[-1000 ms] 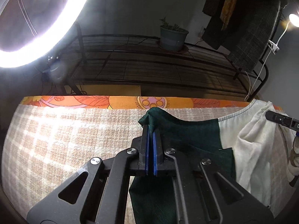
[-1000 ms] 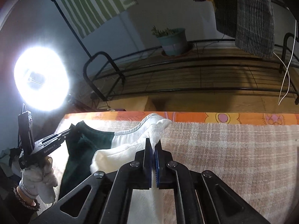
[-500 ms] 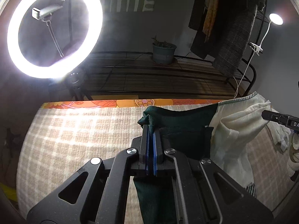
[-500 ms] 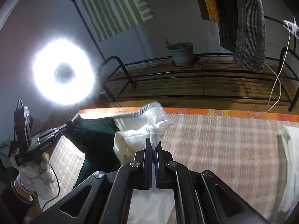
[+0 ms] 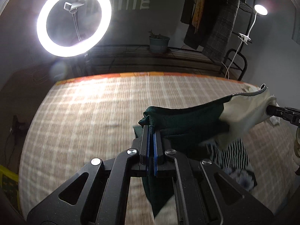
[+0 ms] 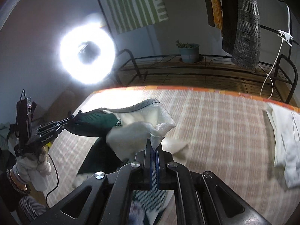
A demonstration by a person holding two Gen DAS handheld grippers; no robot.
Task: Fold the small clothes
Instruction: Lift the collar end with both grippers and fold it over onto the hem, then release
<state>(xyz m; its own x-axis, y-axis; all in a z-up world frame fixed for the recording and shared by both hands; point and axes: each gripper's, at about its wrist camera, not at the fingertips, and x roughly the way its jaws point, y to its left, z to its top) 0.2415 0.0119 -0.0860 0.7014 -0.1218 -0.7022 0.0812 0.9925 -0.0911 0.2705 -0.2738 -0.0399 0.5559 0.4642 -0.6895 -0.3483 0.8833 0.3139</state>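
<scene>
Two hand-held tools held one small garment [image 5: 189, 120] stretched between them, lifted above a bed-like surface covered in a beige checked cloth [image 5: 84, 123] with an orange patterned border along its far edge. The garment was two-toned: dark green on one half and cream white on the other, with a grey trimmed edge along the top.

The left tool [image 5: 151, 129] was clenched on a bunched corner of the dark green half, its blue-padded jaws pressed together around the fabric. Green cloth hung down below it. The right tool [image 6: 154, 146] was clenched on a corner of the cream half, with white fabric gathered above its jaws. In the right wrist view, the left tool appeared at the far left, carried by a hand in a white glove [image 6: 31, 166].

Beneath the lifted garment lay another piece with black and white stripes [image 5: 232, 155] and a pale flower print. A folded white cloth [image 6: 285, 142] rested on the checked surface at the right edge of the right wrist view.

Behind the bed, a bright ring light [image 5: 74, 18] glowed on a stand. A potted plant [image 5: 159, 43] sat on a black metal rack, and dark clothes [image 6: 243, 24] hung above it. The surface looked motion-blurred.
</scene>
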